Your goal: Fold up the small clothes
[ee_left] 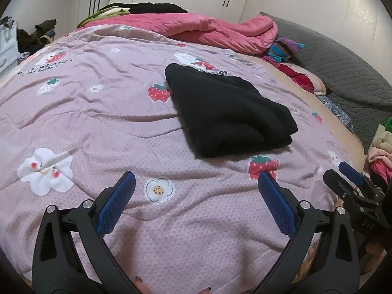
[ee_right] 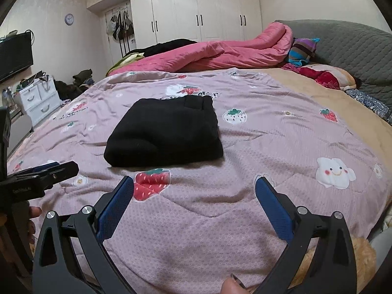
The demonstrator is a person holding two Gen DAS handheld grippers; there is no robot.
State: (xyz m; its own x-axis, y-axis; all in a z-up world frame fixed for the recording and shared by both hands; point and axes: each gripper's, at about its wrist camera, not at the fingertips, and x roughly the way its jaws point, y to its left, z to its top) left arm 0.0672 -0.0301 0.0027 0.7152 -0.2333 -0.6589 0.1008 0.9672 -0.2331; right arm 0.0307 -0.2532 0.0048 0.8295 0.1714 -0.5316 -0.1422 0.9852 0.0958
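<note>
Left gripper (ee_left: 196, 178) is hovering with fingers spread wide, holding nothing, just short of the folded black garment (ee_left: 227, 117) and off its near-left corner. The garment is lying as a compact stack on the strawberry-print quilt (ee_left: 98, 112), roughly mid-bed, thick folded edge facing both grippers. Right gripper (ee_right: 194, 183) is also spread and empty, hanging near the garment's front edge, with a printed strawberry (ee_right: 150, 182) between it and the cloth.

Judging it as already folded, so the risks are in any further handling:
- Pinching only the top layer would be peeling the stack open.
- Fabric looks thick and fleecy; a shallow bite could be slipping off, and the layers could be springing back.
- Quilt is soft and wrinkled, so a low approach may be catching quilt fabric along with the garment.
- Both grippers are sitting close together at the near edge of the garment; converging on one corner risks them bumping.
</note>
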